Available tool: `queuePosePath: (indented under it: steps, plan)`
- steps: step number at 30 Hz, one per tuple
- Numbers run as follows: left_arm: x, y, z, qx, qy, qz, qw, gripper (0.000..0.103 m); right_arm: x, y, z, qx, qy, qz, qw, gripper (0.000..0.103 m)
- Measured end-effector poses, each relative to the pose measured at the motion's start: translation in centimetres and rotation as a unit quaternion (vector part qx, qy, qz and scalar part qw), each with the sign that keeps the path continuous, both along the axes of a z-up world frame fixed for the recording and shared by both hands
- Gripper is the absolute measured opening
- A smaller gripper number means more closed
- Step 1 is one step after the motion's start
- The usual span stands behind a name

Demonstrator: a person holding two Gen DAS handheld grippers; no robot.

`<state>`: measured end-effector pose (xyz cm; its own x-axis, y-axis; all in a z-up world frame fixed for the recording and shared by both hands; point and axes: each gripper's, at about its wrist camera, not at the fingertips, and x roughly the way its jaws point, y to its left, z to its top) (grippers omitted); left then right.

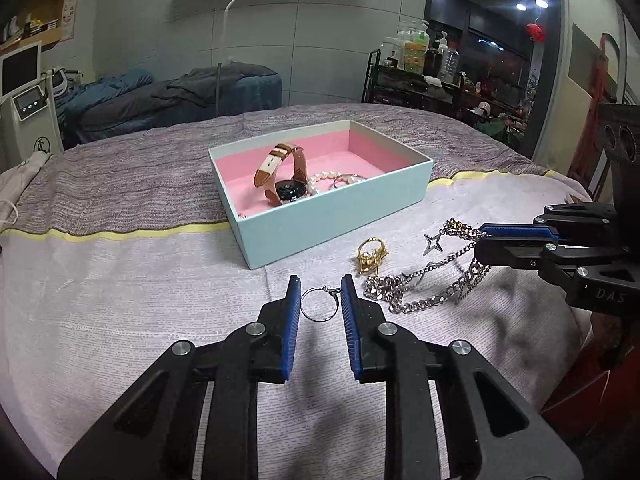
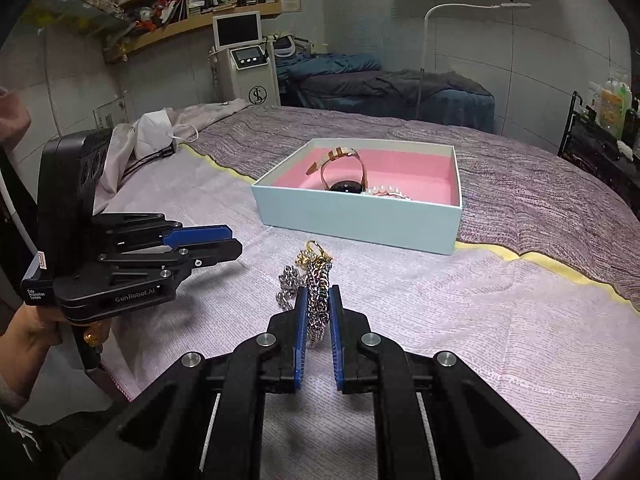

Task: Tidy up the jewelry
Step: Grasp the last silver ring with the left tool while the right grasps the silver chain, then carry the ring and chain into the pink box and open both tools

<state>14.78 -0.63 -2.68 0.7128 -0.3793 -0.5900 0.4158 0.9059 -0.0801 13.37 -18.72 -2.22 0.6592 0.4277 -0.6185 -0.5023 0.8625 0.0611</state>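
Observation:
A pale blue box with a pink lining lies on the bed and holds a brown-strapped watch and a pearl bracelet. My left gripper is open, its jaws on either side of a thin silver hoop on the cloth. My right gripper is shut on a silver chain, which hangs from its fingertips in the left wrist view. A gold ring lies between the chain and the box. The box also shows in the right wrist view.
The bed has a light cloth in front and a purple-grey blanket behind. A white face mask lies at the bed's far left. A floor lamp and a black shelf of bottles stand beyond the bed.

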Motion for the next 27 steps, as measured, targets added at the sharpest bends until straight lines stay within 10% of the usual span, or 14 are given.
queuePosePath:
  steps: [27]
  plan:
    - [7.2, -1.5, 8.9, -0.006, -0.061, -0.035, 0.9975, 0.021, 7.5, -0.4, 11.5, 0.027, -0.113, -0.02, 0.993, 0.01]
